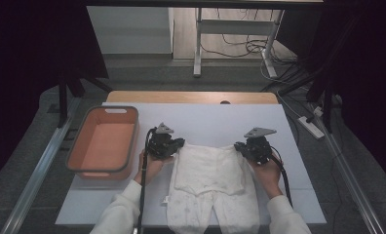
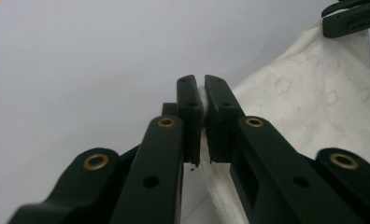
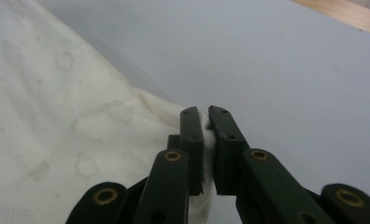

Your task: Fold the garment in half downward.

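Note:
A pair of small white trousers (image 1: 210, 178) lies on the pale sheet, waistband toward the far side, legs hanging toward the near edge. My left gripper (image 1: 180, 144) is shut on the waistband's left corner; in the left gripper view white cloth (image 2: 314, 102) is pinched between the jaws of that gripper (image 2: 202, 116). My right gripper (image 1: 240, 146) is shut on the waistband's right corner, and the right gripper view has a fold of the cloth (image 3: 80, 126) squeezed in that gripper (image 3: 205, 144). The other gripper (image 2: 351, 16) peeks in at the top right of the left gripper view.
An orange tub (image 1: 103, 142) with a grey rim stands empty at the left of the table. The pale sheet (image 1: 215, 117) covers a wooden table top (image 1: 191, 97). Beyond the table are desk legs and cables on the floor.

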`<state>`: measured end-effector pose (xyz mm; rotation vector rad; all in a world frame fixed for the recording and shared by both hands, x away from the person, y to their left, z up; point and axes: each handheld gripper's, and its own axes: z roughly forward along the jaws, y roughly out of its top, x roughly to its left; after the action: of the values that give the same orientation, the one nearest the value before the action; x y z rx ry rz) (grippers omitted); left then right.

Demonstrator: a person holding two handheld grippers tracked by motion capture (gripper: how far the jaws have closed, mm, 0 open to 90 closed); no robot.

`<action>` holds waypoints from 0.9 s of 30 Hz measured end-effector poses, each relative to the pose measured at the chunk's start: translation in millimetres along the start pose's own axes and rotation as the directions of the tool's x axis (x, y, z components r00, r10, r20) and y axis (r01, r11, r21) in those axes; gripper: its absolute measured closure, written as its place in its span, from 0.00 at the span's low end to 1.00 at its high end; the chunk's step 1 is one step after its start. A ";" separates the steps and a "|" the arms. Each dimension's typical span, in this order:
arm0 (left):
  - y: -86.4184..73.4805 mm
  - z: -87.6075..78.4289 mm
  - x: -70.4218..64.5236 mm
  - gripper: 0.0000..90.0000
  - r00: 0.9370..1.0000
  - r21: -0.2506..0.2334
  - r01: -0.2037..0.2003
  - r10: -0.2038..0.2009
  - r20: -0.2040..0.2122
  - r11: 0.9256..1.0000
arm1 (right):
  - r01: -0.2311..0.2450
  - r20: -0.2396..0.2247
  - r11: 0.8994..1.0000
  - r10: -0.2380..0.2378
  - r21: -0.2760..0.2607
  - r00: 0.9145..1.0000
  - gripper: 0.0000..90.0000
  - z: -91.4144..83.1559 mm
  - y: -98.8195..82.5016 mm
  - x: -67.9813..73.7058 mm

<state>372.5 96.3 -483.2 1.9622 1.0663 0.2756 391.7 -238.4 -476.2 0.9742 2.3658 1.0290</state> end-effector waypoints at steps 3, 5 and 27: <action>6.5 -0.5 2.2 0.94 1.000 -0.006 -0.006 0.006 -0.012 1.000 | -0.005 0.007 1.000 0.005 -0.005 1.000 0.94 1.3 5.2 -3.0; 10.4 -0.9 4.4 0.94 1.000 -0.008 -0.005 0.005 -0.015 1.000 | -0.004 0.017 1.000 0.004 -0.005 1.000 0.94 1.8 9.2 -5.0; 38.5 -3.8 17.9 0.93 0.999 -0.066 -0.003 0.000 -0.046 0.998 | -0.027 0.037 0.997 0.029 -0.078 0.999 0.94 0.5 38.3 -28.3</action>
<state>403.5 102.2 -454.6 1.9056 1.0721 0.3546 428.5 -239.8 -445.9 0.9923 2.2695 1.0944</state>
